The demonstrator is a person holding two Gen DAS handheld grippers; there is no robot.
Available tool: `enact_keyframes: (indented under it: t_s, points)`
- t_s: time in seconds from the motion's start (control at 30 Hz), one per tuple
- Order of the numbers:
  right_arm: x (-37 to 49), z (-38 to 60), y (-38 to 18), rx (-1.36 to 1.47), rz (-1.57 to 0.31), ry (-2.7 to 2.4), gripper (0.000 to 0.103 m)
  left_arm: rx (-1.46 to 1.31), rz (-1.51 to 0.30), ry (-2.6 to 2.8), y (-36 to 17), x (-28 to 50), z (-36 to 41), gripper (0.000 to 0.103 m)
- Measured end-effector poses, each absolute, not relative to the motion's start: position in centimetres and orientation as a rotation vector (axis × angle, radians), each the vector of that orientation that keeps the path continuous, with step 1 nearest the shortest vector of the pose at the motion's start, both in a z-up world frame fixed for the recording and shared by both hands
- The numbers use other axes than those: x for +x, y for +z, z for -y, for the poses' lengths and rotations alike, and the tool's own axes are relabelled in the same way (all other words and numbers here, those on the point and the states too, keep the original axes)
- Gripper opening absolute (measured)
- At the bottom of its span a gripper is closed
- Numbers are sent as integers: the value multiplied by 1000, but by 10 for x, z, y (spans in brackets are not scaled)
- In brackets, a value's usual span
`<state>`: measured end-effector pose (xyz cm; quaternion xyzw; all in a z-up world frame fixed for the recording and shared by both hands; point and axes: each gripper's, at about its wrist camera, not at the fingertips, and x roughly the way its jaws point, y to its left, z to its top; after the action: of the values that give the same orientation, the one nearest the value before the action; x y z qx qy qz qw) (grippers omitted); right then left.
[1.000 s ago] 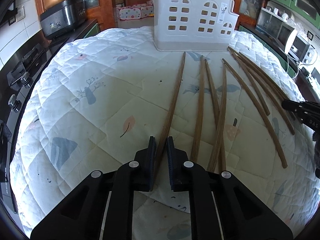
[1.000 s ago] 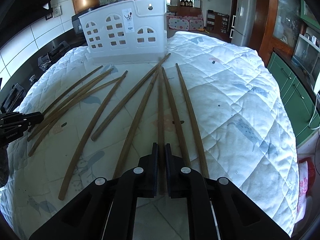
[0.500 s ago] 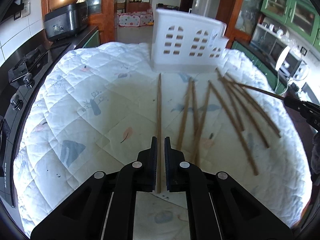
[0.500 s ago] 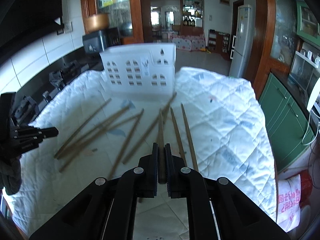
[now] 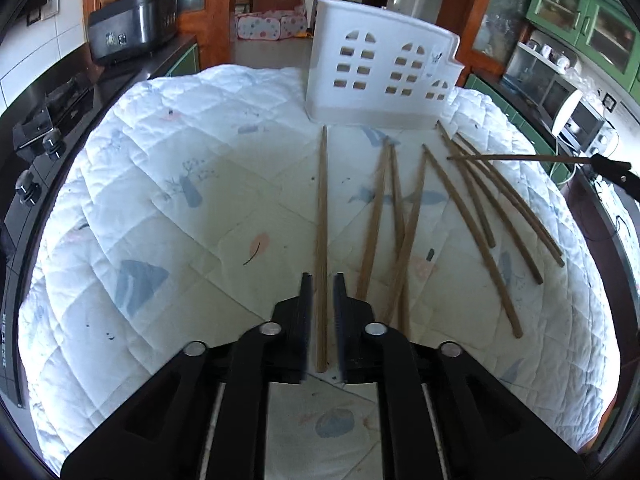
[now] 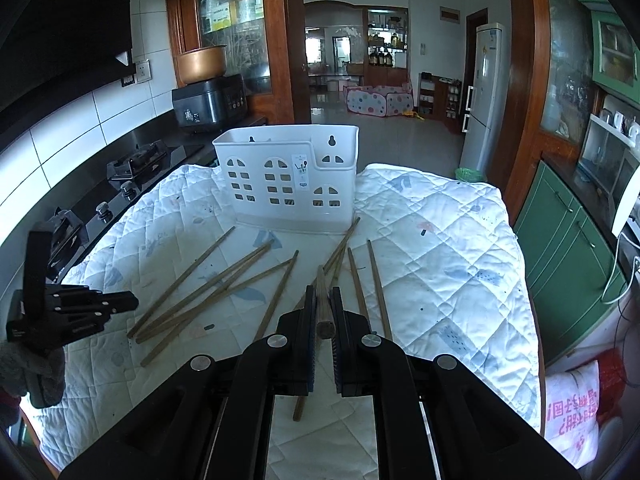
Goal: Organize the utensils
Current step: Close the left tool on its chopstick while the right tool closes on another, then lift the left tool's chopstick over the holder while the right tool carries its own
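Several brown wooden chopsticks lie scattered on the white quilted cover in front of a white plastic utensil holder with arched holes. My left gripper is low over the cover. Its jaws are opening, and one chopstick lies between them with a gap on each side. My right gripper is shut on another chopstick, lifted off the cover and aimed towards the holder. The left wrist view shows the right gripper at the right edge, its raised chopstick sticking out leftward.
A black gas stove and a dark rice cooker run along the counter on the left. Green cabinets and a white microwave stand to the right. A fridge is beyond the table. The left gripper shows at the left edge.
The right gripper has risen with its chopstick, which now hangs clear of the cover. The left gripper's jaws closed on their chopstick and have now parted from it.
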<state>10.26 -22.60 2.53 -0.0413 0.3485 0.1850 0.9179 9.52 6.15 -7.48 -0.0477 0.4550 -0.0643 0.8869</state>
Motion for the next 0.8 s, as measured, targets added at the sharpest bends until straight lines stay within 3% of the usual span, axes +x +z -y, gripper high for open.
enact_keyframes:
  t_s: [0.03, 0.07, 0.33, 0.47, 0.7, 0.8]
  points:
    - [104, 226, 24, -86, -717, 380, 7, -99, -949, -130, -77, 97, -61, 29]
    - [105, 225, 24, -85, -716, 381, 7, -101, -949, -133, -79, 99, -61, 31]
    - [110, 218, 28, -99, -701, 387, 7, -104, -971, -123, -94, 119, -55, 30]
    - [111, 217, 29, -100, -699, 389, 7, -97, -1004, -131, -96, 129, -53, 15]
    - [111, 216, 30, -101, -697, 389, 7, -23, -1083, -113, -99, 143, -45, 12]
    - [111, 216, 31, -92, -699, 389, 7, -39, -1073, -120, -94, 142, -46, 5]
